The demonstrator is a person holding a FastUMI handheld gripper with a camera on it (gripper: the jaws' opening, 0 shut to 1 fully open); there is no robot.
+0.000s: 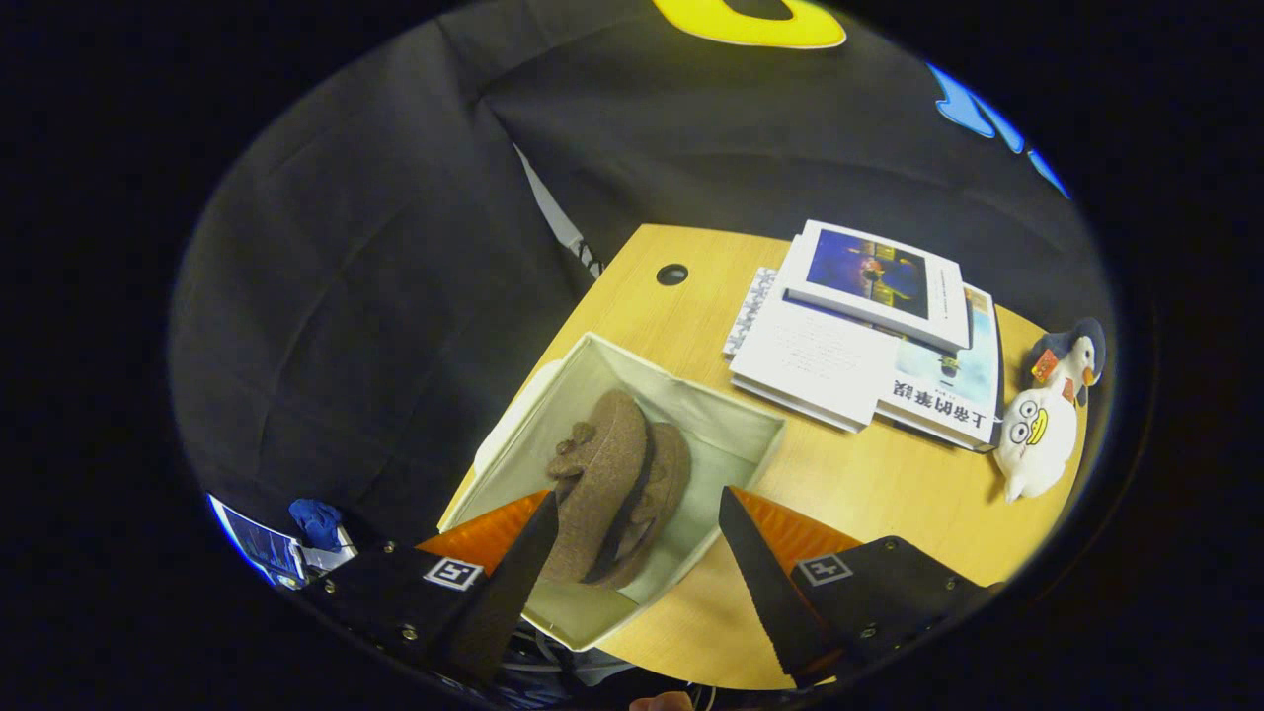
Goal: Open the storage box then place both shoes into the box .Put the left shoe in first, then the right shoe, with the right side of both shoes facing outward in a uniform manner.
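An open cream fabric storage box (736, 420) sits on the wooden table near its left edge. Two brown fuzzy shoes lie inside it side by side. The nearer-left shoe (597, 474) stands on its side and overlaps the other shoe (664, 484) behind it. My gripper (637, 518) hovers above the box, open, with a wide gap between its fingers. The shoes show through that gap, below the fingers, and neither finger touches them.
A stack of books (869, 336) lies on the table (869, 494) beyond the box to the right. Two plush birds (1047, 420) rest at the table's far right edge. A cable hole (671, 275) marks the far corner. Black cloth wall stands behind and left.
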